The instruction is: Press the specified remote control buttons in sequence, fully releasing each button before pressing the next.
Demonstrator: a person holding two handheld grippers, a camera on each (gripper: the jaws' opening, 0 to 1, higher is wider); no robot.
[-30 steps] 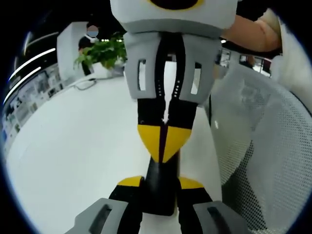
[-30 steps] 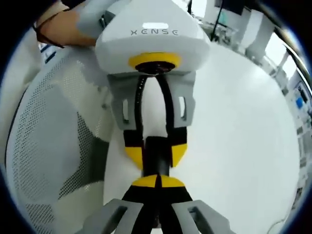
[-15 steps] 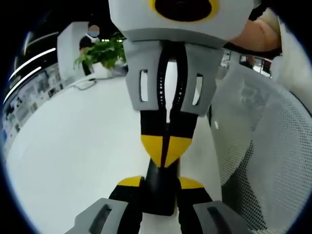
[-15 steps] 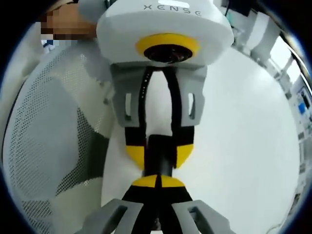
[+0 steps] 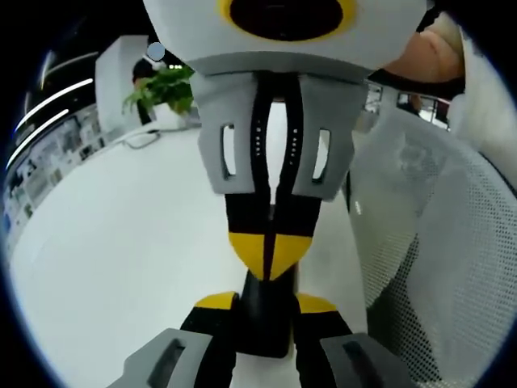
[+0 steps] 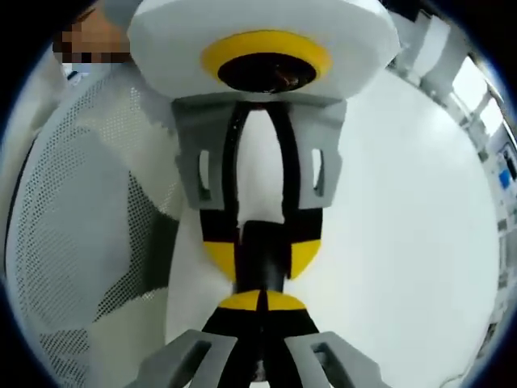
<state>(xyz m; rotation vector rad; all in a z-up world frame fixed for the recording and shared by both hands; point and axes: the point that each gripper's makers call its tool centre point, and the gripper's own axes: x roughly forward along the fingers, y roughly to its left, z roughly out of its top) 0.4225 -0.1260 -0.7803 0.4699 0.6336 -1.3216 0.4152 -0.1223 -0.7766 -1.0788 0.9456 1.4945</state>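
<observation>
While white mesh chair (image 5: 436,234) curves at right, clamps slim black remote (image 5: 271,323) lower centre in left gripper (image 5: 266,302); sets shut, yellow-tipped right gripper (image 5: 268,259) against it over smooth white tabletop (image 5: 121,242); shows that gripper's housing larger than half a second ago.

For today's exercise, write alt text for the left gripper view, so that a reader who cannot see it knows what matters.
The left gripper holds a slim black remote control between its yellow-tipped fingers, while the right gripper, jaws closed, reaches in from the top and points its tip at the remote's far end. Behind them lie a white table, a white mesh chair and a potted plant.
</observation>
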